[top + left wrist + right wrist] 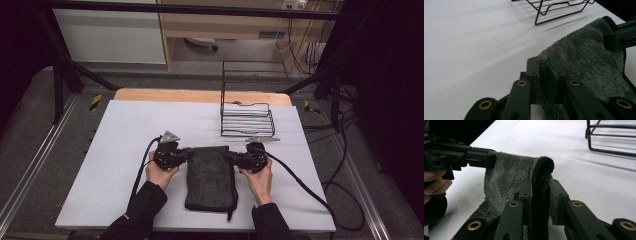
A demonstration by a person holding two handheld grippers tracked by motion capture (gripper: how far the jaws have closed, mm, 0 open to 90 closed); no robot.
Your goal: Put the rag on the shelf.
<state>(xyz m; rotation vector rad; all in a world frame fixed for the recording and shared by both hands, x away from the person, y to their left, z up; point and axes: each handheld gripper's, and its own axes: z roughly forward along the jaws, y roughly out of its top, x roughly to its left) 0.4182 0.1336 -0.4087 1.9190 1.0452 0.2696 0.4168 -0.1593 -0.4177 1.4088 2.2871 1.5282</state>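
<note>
Evidently the left tongs [186, 154] and right tongs [231, 157] each clamp a far corner of the grey towel [211, 176], holding that edge taut above the desk [125, 130], probably for folding.

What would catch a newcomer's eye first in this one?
A dark grey fluffy terry towel, folded into a long strip, lies near the front of the white table, its far corners pinched by the left gripper and the right gripper, each shut on the cloth. Behind it, toward the table's far right, stands an empty black wire rack.
</note>
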